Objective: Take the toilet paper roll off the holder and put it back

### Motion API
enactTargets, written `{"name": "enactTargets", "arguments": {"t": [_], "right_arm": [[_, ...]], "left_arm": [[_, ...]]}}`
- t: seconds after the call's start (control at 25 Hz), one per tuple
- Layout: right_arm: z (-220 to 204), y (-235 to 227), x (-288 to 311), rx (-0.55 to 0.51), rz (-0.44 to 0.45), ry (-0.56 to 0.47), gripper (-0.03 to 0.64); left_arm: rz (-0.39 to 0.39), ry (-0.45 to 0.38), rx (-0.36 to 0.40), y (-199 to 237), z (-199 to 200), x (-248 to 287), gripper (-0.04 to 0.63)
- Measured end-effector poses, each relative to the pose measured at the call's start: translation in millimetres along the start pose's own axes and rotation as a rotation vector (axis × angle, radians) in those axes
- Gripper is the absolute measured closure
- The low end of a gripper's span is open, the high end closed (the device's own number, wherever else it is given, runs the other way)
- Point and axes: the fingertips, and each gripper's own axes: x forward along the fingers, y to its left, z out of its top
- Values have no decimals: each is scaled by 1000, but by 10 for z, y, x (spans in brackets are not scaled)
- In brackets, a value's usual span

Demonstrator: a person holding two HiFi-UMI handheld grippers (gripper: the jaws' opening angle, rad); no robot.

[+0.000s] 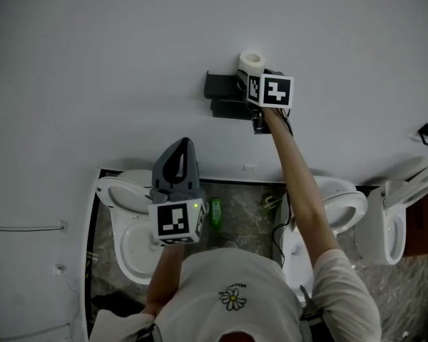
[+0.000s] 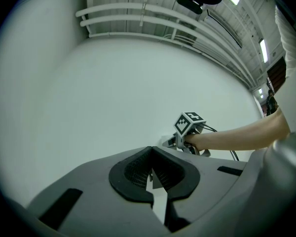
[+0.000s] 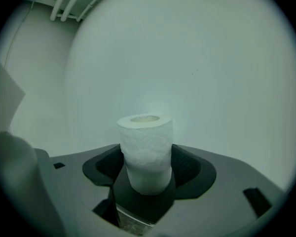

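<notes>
Gripping the roll (image 3: 145,147) up at the wall (image 1: 128,48), just beside the holder (image 1: 221,91).

I have my right gripper (image 3: 147,168) clamped on the roll: its two jaws press on either side of the paper, and the roll stands on end between them with the open core facing up. From my head view the roll sits at the black holder's right end, close against the wall; I cannot tell whether it touches the holder. My right arm is stretched out to reach it. My left gripper (image 2: 151,154) is held lower, well apart from the holder and above a toilet (image 1: 128,241), with its jaws together and nothing between them.
</notes>
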Motion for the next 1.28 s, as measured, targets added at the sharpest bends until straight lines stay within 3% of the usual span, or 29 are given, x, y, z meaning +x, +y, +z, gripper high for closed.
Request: {"name": "enactTargets", "arguments": {"t": [0.36, 0.6, 0.8, 1.0, 1.12, 1.28], "right_arm": [[25, 8, -12, -43, 9, -5, 324], [278, 59, -171, -79, 18, -71, 324], [684, 128, -570, -126, 27, -223, 325], [1003, 251, -1257, -150, 63, -445, 325], [1060, 367, -1731, -164, 93, -588, 325], [946, 515, -2247, -242, 43, -713, 325]], "left_arm": [[13, 1, 6, 19, 8, 43, 580], [6, -7, 18, 18, 47, 100, 580], [-1, -40, 29, 17, 182, 174, 580], [-18, -75, 32, -15, 325, 250, 579], [-25, -97, 12, -27, 402, 269, 580], [-32, -128, 3, -50, 505, 245, 580]]}}
